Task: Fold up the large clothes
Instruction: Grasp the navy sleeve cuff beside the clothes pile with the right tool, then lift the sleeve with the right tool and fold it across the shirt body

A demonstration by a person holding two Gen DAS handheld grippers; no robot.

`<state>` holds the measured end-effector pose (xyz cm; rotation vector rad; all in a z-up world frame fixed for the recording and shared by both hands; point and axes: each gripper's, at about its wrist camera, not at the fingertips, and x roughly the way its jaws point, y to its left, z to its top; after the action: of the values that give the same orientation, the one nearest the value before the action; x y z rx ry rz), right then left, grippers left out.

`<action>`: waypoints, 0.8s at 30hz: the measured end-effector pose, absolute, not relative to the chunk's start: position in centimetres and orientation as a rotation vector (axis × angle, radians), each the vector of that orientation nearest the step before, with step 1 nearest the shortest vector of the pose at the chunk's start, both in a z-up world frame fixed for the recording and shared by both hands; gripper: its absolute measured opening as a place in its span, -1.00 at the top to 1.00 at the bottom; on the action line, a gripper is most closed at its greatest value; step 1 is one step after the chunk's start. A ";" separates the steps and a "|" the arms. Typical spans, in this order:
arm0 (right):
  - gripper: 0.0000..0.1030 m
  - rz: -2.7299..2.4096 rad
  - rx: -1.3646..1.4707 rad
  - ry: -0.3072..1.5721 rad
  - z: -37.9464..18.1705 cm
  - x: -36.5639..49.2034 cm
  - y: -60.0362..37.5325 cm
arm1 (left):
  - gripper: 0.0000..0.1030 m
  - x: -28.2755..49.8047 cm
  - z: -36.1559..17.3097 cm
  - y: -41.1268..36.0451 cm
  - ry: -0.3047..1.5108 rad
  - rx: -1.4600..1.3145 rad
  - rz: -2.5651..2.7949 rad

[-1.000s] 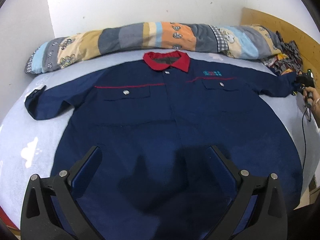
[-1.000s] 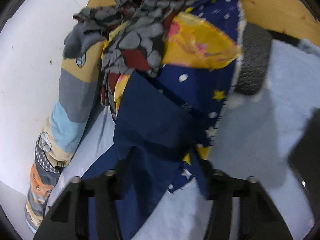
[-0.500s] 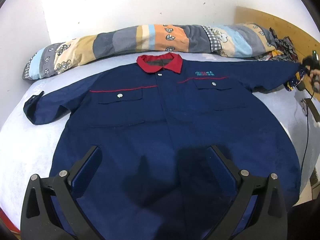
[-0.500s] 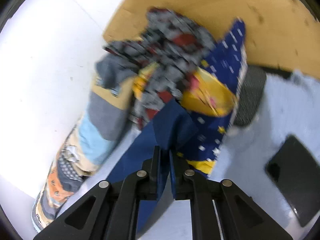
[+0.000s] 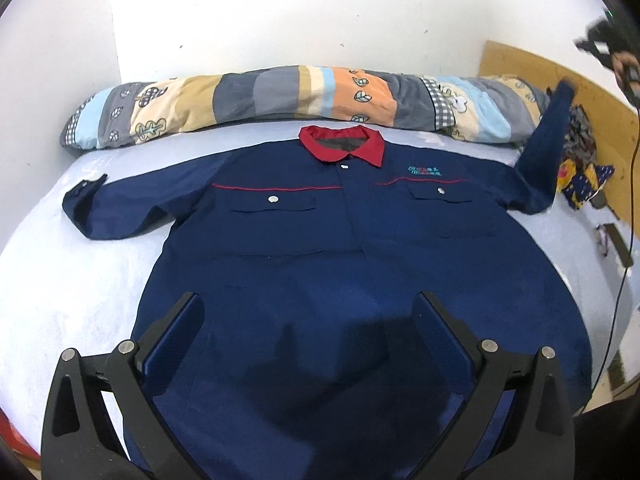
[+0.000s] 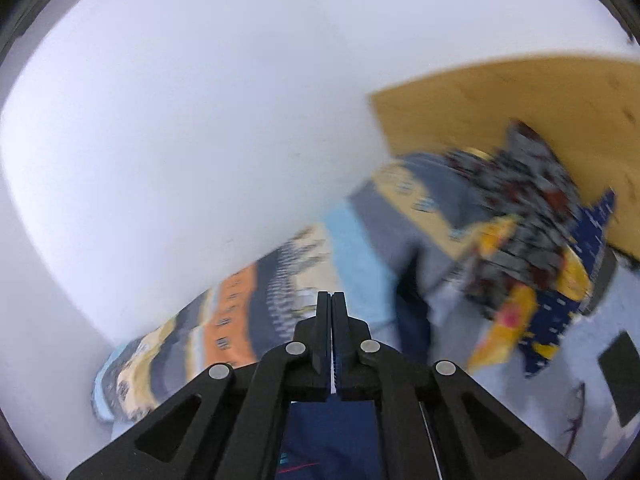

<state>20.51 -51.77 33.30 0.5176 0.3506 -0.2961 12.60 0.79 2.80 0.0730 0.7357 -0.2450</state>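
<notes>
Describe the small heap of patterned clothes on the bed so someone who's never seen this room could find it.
Find the wooden headboard at the bed's right end. The heap of patterned clothes lies against it, beside the end of the long patchwork bolster. Unlike the plain navy jacket spread flat, it is crumpled, mixing grey-and-red print with yellow and star-dotted blue.

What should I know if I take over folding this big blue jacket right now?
Left hand-held gripper: open, empty, hovering over the jacket near its bottom hem.
Right hand-held gripper: shut on the raised sleeve, which it holds up in the air near the wooden headboard.
The jacket lies flat, front up, on the bed; the other sleeve is stretched out flat.
Done: jacket spread out, one sleeve picked up.
Left: probably lay that sleeve across the chest, fold the other one in, then fold the body.
</notes>
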 end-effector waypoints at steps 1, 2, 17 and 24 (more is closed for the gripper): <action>0.97 -0.269 0.491 0.356 34.6 21.4 -48.9 | -1.00 12.5 2.9 1.2 0.730 0.070 -0.242; 0.97 -0.257 0.487 0.354 35.1 21.7 -47.6 | -1.00 12.4 3.0 1.7 0.724 0.072 -0.234; 0.21 -0.376 0.222 0.778 17.0 26.1 -48.0 | -1.00 12.3 2.8 2.5 0.772 0.015 -0.306; 0.25 -0.390 0.129 0.957 4.8 32.3 -49.5 | -1.00 13.4 1.6 0.1 0.818 0.072 -0.315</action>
<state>32.26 -49.46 4.82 0.1287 0.9568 -0.3900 13.44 0.11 1.60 0.0716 0.8181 -0.3147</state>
